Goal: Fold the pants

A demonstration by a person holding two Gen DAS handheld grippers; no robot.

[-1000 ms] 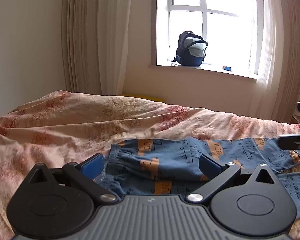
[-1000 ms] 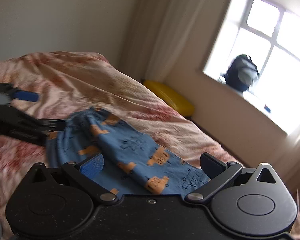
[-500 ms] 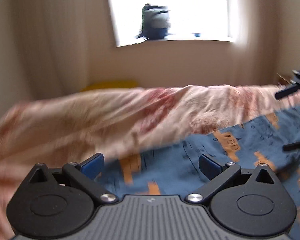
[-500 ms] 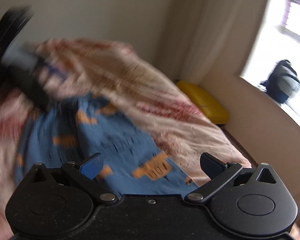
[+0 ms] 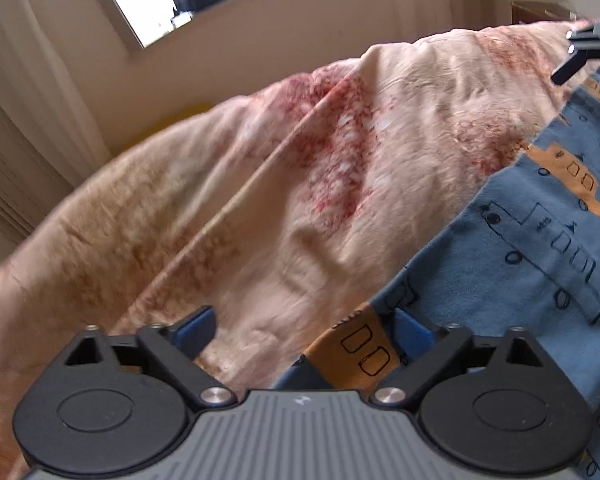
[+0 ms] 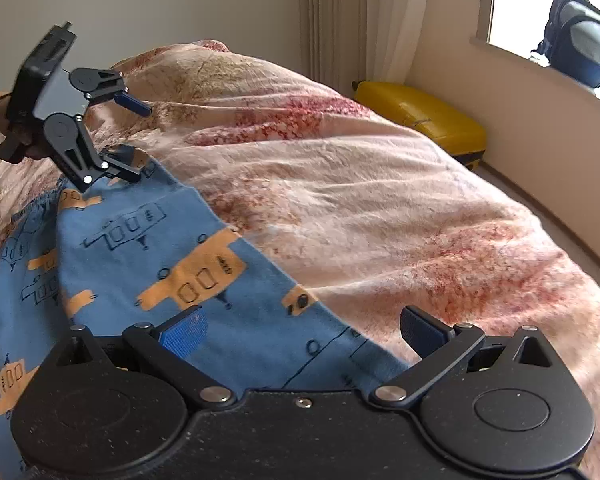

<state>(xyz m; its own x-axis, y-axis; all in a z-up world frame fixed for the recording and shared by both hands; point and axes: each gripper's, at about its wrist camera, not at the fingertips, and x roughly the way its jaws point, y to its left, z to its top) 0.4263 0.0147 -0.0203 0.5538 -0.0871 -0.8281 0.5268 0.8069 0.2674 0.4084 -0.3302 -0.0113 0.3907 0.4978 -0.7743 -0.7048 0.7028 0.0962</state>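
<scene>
Blue pants (image 6: 140, 248) with orange bus prints lie flat on the floral duvet (image 6: 360, 200). My right gripper (image 6: 302, 328) is open low over the pants' hem end, and the cloth's long edge runs between its fingers. Further along that edge, near the waistband, a hand holds my left gripper (image 6: 138, 140). In the left wrist view the left gripper (image 5: 304, 326) straddles the edge of the pants (image 5: 540, 264). Its jaws are closing, with an orange-printed corner by the right pad (image 5: 414, 328) and no pad pressing on cloth. The right gripper (image 5: 588, 52) shows at the top right.
A yellow suitcase (image 6: 420, 116) lies on the floor beyond the bed. A dark backpack (image 6: 580, 40) stands on the windowsill, with curtains (image 6: 360, 20) beside it. The duvet (image 5: 280, 200) stretches away past the pants' edge.
Both grippers have dropped closer to the bed and now sit over the pants' far edge. The left one has rolled, tilting its view, and its fingers stand slightly nearer together.
</scene>
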